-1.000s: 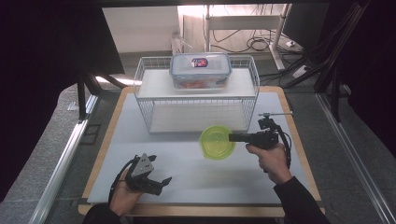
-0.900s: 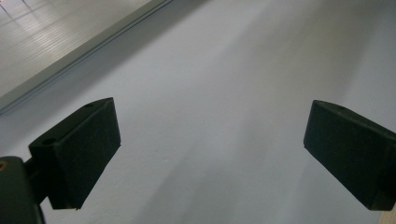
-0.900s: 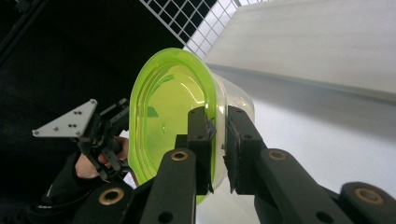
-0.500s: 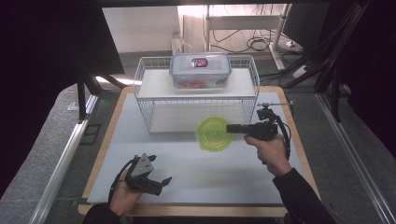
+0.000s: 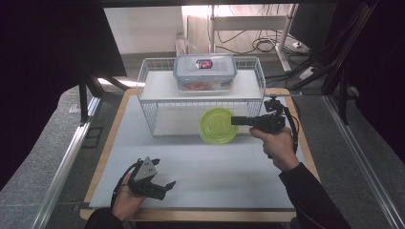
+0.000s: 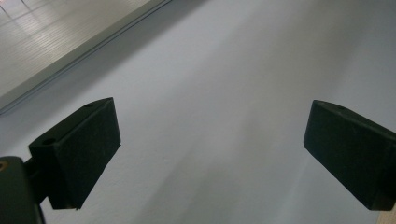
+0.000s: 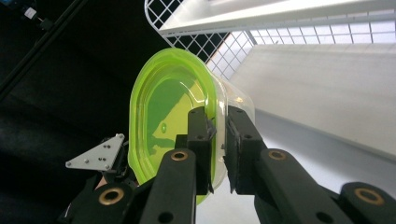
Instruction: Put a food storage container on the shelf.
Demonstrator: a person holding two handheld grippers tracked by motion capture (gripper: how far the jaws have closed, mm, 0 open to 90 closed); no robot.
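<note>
- White wire shelf rack [image 5: 200, 102] carries a lidded clear plastic box [image 5: 205, 71]; we see it directly behind the held bowl.
- Right gripper [image 5: 235, 120], level, clamps the round lime-green plastic bowl's [image 5: 217, 125] rim.
- Left gripper [image 5: 165, 187] rests low, jaws wide, nothing between.

A wooden-edged table [image 5: 119, 125] carries a pale grey mat [image 5: 210, 167]. A white wire shelf rack [image 5: 145, 107] stands at the mat's far edge. On the rack's top shelf sits a clear lidded food container [image 5: 205, 71].
</note>
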